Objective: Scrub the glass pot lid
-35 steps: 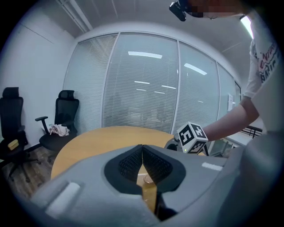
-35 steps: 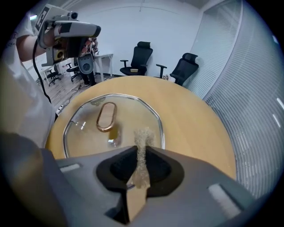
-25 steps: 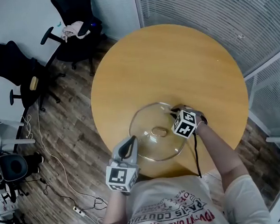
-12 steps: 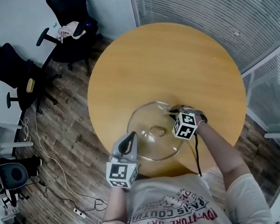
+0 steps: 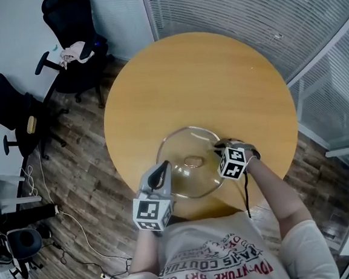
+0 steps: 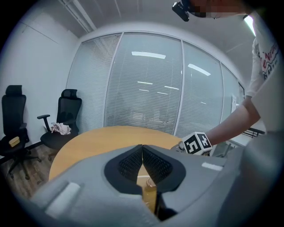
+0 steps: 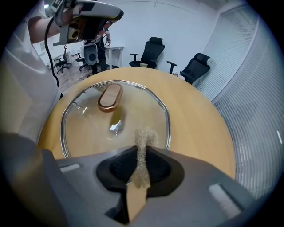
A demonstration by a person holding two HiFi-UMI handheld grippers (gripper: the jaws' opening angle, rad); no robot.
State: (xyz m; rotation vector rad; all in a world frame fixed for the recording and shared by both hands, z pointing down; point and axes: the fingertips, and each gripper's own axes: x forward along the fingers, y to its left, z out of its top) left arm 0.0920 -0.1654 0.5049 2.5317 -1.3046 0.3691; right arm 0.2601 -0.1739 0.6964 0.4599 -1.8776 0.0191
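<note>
A clear glass pot lid with a metal rim and a copper-coloured knob lies flat on the round wooden table, near its front edge. My left gripper is shut, its tip over the lid's near-left rim, with nothing seen between the jaws. My right gripper is at the lid's right rim, shut on a tan scrubbing pad. The pad's frayed end sticks out over the lid, short of the knob. The right gripper's cube shows in the left gripper view.
The table's edge runs just below the lid, close to the person's body. Black office chairs stand on the wood floor at the upper left, one with a cloth on its seat. Glass walls with blinds close off the back and right.
The head view has shifted, so the table sits a little lower and more to the left. Both grippers keep their places at the lid's rim; the lid has not moved.
</note>
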